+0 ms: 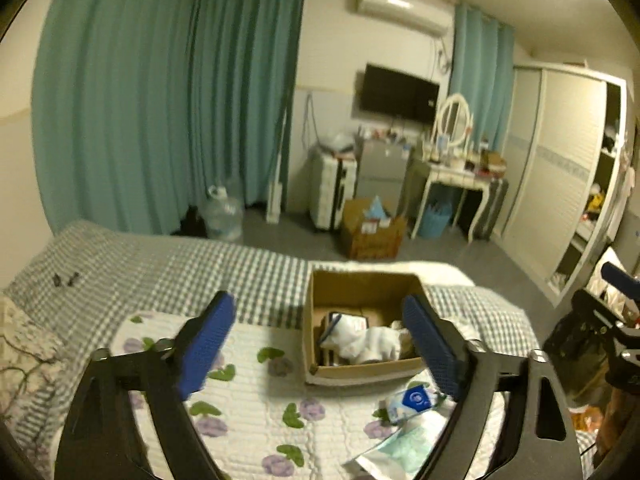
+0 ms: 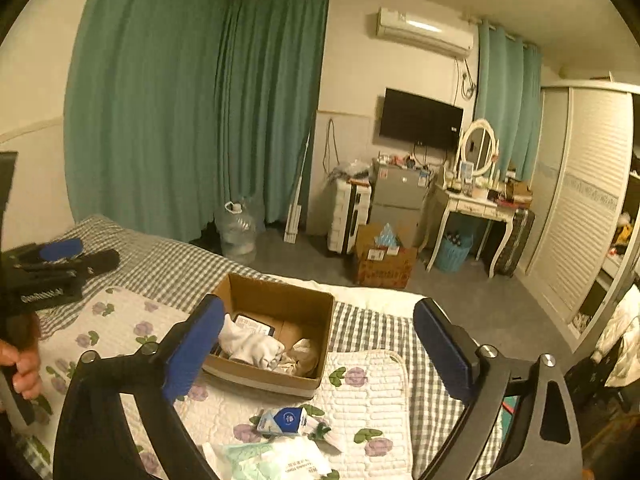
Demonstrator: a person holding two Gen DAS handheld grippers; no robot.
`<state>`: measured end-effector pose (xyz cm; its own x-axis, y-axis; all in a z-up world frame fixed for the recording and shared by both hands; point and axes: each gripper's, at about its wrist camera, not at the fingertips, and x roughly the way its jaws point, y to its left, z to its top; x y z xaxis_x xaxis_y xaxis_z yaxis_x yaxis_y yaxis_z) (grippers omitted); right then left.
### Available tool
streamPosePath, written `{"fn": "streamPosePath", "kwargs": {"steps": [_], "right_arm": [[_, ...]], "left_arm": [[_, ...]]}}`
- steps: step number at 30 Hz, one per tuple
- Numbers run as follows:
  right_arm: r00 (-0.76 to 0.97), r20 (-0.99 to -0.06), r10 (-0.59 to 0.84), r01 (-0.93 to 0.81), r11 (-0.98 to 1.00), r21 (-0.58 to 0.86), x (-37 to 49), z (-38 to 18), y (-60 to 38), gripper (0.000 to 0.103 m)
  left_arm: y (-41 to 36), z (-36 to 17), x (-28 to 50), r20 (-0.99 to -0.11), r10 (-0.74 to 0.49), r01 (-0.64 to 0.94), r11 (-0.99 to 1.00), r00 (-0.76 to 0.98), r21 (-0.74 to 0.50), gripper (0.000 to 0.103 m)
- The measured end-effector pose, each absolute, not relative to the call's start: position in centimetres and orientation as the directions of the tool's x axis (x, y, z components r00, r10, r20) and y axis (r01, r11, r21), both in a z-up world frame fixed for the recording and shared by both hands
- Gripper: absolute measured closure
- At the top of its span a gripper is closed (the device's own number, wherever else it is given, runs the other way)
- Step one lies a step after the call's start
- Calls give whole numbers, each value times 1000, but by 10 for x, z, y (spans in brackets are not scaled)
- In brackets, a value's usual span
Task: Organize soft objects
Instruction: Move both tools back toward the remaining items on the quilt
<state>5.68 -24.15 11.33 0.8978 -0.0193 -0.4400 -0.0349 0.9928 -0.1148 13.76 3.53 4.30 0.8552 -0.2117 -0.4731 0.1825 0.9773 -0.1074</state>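
A brown cardboard box (image 1: 362, 370) (image 2: 264, 378) stands open on the bed. White socks (image 1: 368, 342) (image 2: 250, 344) and a beige cloth (image 2: 300, 356) lie inside it. A small white-and-blue packet (image 1: 412, 400) (image 2: 286, 420) and a green-white soft pack (image 1: 404, 446) (image 2: 276, 458) lie on the floral quilt (image 1: 248, 408) (image 2: 120, 320) in front of the box. My left gripper (image 1: 326, 344) is open and empty above the quilt, just short of the box. My right gripper (image 2: 320, 350) is open and empty above the box's near side. The left gripper also shows at the right wrist view's left edge (image 2: 60, 256).
The bed has a grey checked sheet (image 1: 180, 264) (image 2: 168, 264). Beyond its foot are a water jug (image 1: 222, 214), a second cardboard box (image 1: 372, 230) on the floor, a dressing table (image 1: 456, 176) and a wardrobe (image 1: 560, 168). Teal curtains (image 1: 160, 100) hang on the far wall.
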Motion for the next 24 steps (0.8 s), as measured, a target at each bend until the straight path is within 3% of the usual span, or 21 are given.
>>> {"fn": "streamPosePath", "kwargs": {"steps": [4,10,17,24], "right_arm": [[911,-411,-25,-32,991,-131,25,126,-238,0],[922,-384,-39,-16,990,-138,-9,139,-246,0],[926,-373,-55,2,990,-139,-37,142,-257,0],[917,-395,-49,-1,992,-125,-39,133,-269,0]], "left_arm": [[37,57,99,-384,-206,189,979,900,-82,0],[31,62,60,-333,-205,204,978,920,-40,0],[20,45,40,-357,-205,214,977,911,-14,0],[5,7,39,-442,-213,230,973,871,-16,0]]}}
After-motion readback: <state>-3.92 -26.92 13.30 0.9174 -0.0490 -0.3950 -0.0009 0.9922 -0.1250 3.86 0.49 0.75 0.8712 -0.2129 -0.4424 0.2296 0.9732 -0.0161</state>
